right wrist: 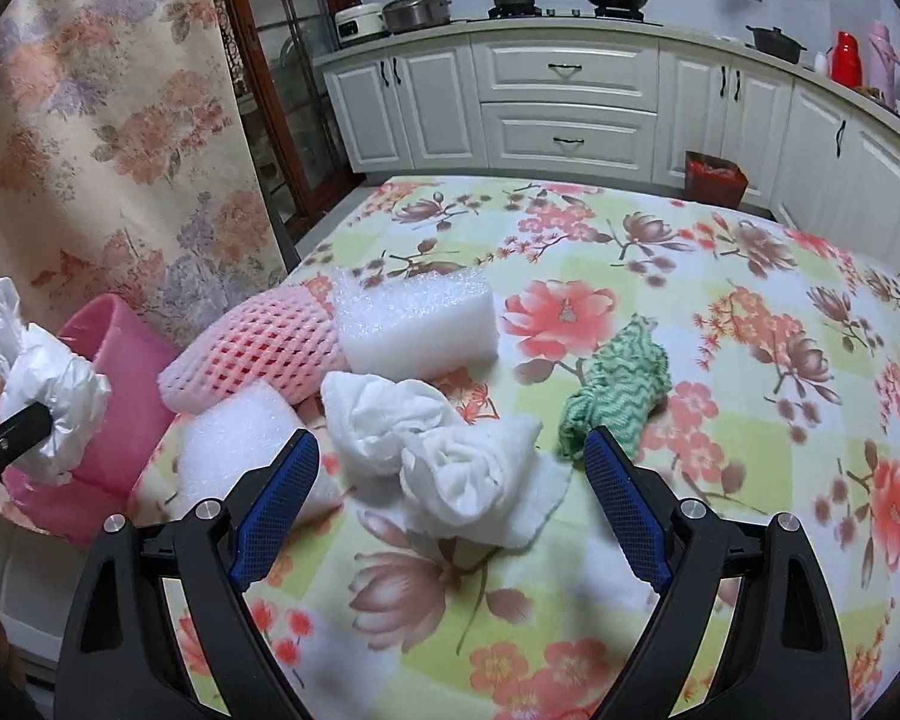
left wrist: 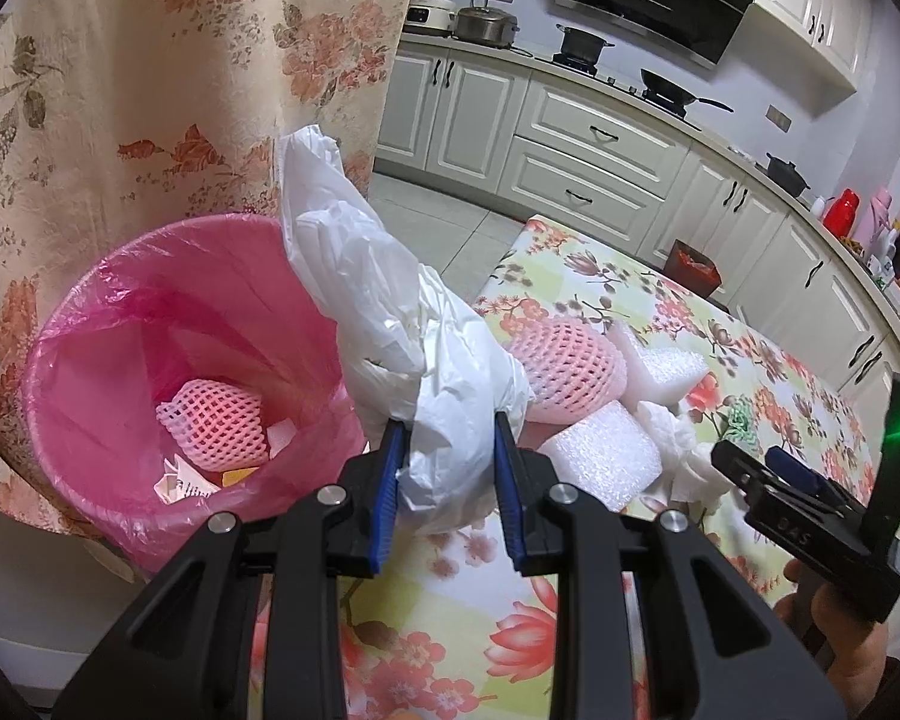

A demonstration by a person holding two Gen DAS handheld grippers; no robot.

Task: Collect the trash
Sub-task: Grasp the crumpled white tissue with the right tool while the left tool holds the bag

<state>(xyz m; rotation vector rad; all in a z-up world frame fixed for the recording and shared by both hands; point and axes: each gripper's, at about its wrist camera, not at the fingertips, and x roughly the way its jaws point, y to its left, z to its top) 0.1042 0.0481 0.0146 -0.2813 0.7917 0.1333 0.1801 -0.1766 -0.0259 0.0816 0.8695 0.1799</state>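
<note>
Our left gripper [left wrist: 447, 444] jaws are clamped on the plastic bag [left wrist: 390, 300] beside the pink bin [left wrist: 90, 324]; next we drop it in. Right gripper [right wrist: 450, 462] jaws are apart over the white tissue [right wrist: 438, 444].

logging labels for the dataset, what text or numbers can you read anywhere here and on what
"045": embossed on the black body of the right tongs, faint, the first digit unsure.
Dark print on the crumpled white paper scrap in the pink lined round bin: too blurred to read.
Nothing else legible.

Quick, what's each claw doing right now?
Left claw: shut on the white plastic bag, beside the pink bin.
Right claw: open, empty, over the crumpled white tissue.
</note>
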